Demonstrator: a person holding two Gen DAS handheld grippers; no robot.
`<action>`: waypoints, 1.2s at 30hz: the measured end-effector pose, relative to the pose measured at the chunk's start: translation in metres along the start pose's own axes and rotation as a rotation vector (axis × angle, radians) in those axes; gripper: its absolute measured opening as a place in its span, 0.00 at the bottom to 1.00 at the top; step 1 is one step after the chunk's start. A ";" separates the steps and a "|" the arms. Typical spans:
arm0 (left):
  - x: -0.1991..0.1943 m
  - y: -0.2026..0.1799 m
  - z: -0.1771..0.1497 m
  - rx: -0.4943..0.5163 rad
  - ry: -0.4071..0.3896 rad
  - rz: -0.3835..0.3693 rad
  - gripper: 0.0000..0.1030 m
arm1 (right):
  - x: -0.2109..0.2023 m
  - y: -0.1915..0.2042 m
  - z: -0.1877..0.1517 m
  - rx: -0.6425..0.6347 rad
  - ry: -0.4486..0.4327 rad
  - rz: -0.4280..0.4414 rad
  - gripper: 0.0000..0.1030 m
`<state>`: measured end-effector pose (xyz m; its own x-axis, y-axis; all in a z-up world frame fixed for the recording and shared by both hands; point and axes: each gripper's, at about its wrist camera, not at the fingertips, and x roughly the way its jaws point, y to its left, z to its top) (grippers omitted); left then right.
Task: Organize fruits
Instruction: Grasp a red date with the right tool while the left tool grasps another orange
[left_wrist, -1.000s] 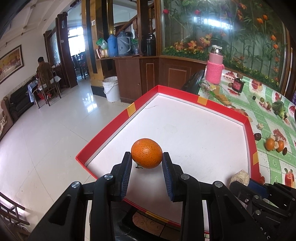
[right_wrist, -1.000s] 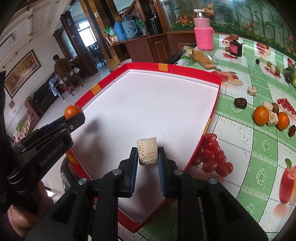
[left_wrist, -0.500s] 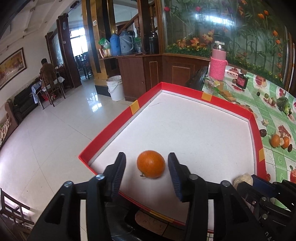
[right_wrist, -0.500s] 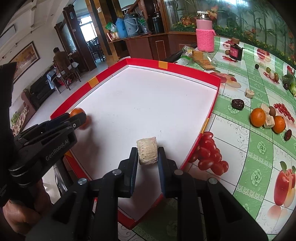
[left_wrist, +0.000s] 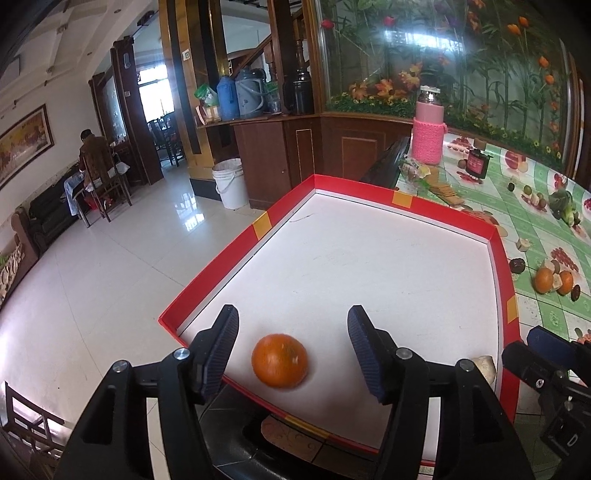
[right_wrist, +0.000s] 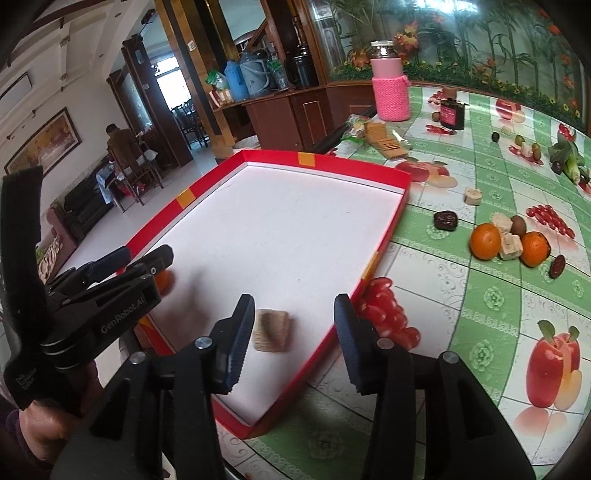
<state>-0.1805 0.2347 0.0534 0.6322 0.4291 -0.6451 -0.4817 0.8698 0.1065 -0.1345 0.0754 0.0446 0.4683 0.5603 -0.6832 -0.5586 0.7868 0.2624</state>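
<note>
- The left tool (left_wrist: 291, 349) is spread wide and holds nothing; the orange (left_wrist: 279, 360) sits on the tray floor between its two pads, touching neither, close to the near rim of the red tray (left_wrist: 501, 258).
- The right tool (right_wrist: 293, 334) is just as wide open and empty. The pale cut chunk (right_wrist: 272, 330) lies on the tray floor between its pads, closer to the left pad, near the tray's near right corner.
- Both pieces look delivered, so I judge the coming move to be a trip back for more fruit.
- That fruit lies off the tray's right rim, on the green patterned counter (right_wrist: 480, 295): two oranges (right_wrist: 485, 240) with pale chunks (right_wrist: 511, 246) wedged between them, a dark date (right_wrist: 446, 220) a little nearer the tray.
- From the tray, the cluster is to the right and farther out, so the right tool is the nearer one; the left would have to cross the whole tray.
- Farthest along the counter stands a pink-sleeved jar (right_wrist: 390, 93).
</note>
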 end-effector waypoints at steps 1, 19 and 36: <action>-0.001 -0.001 0.000 0.003 -0.001 -0.001 0.61 | 0.000 -0.002 0.000 0.004 0.000 -0.001 0.46; -0.019 -0.057 -0.005 0.123 -0.009 -0.092 0.71 | -0.032 -0.098 -0.013 0.228 -0.013 -0.057 0.46; -0.043 -0.142 -0.001 0.328 0.005 -0.249 0.72 | -0.062 -0.209 -0.010 0.326 0.045 -0.267 0.46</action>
<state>-0.1397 0.0922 0.0651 0.7015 0.1952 -0.6855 -0.0945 0.9788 0.1820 -0.0533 -0.1265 0.0256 0.5328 0.3192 -0.7837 -0.1720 0.9477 0.2690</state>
